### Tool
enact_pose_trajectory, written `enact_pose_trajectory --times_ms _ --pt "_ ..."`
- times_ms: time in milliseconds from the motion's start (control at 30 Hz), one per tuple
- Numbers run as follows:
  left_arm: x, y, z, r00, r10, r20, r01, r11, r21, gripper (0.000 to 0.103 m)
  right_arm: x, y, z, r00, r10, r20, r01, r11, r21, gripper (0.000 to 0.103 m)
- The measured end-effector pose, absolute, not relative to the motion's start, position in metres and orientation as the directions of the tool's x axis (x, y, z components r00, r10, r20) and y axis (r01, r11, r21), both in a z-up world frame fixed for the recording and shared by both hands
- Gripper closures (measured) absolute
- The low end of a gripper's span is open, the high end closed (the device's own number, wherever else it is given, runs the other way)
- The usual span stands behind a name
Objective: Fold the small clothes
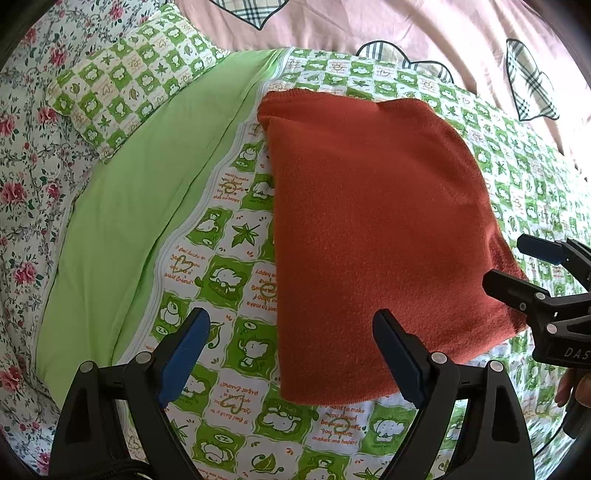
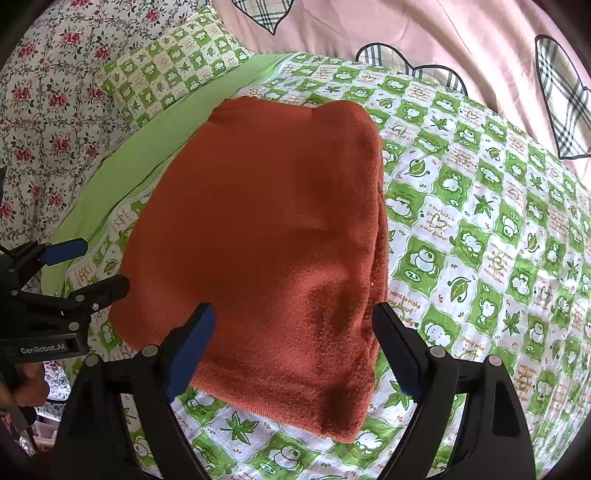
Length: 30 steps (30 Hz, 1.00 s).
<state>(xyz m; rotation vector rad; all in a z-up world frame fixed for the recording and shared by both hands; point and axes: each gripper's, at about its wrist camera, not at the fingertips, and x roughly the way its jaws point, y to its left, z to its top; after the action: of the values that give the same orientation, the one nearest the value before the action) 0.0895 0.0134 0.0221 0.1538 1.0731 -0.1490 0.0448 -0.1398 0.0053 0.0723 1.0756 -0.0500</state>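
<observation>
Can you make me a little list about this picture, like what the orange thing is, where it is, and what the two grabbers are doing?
thing: orange knit garment, folded into a flat rectangle
lies on: green and white checked bedspread
left gripper: open, holding nothing, near the garment's near left corner
right gripper: open, holding nothing, above the garment's near edge
nearby: matching checked pillow, pink quilt, floral sheet

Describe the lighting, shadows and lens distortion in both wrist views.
Left wrist view: even daylight, orange knit garment sharp and glare-free, strong fisheye bending of the green checked sheet, dark vignette corners. Right wrist view: same soft light, darker shadow patches on the garment's near end, between the open right gripper fingers.
</observation>
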Motion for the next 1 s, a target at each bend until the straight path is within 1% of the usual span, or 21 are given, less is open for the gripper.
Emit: enact_pose_trajectory --times_ms 267,1000 --pt "0.0912 0.0122 0.0253 0.481 -0.043 -0.876 0.195 0.979 0.058 0.012 0.0444 -0.1427 0.0093 0.497 -0.032 -0.867 0.103 0.994 0.022 0.016" --pt "0.0960 0.0132 0.0262 0.495 -0.038 -0.868 0.187 0.980 0.063 0.012 0.0468 -0.1445 0.0082 0.494 -0.031 -0.869 0.135 0.990 0.041 0.016"
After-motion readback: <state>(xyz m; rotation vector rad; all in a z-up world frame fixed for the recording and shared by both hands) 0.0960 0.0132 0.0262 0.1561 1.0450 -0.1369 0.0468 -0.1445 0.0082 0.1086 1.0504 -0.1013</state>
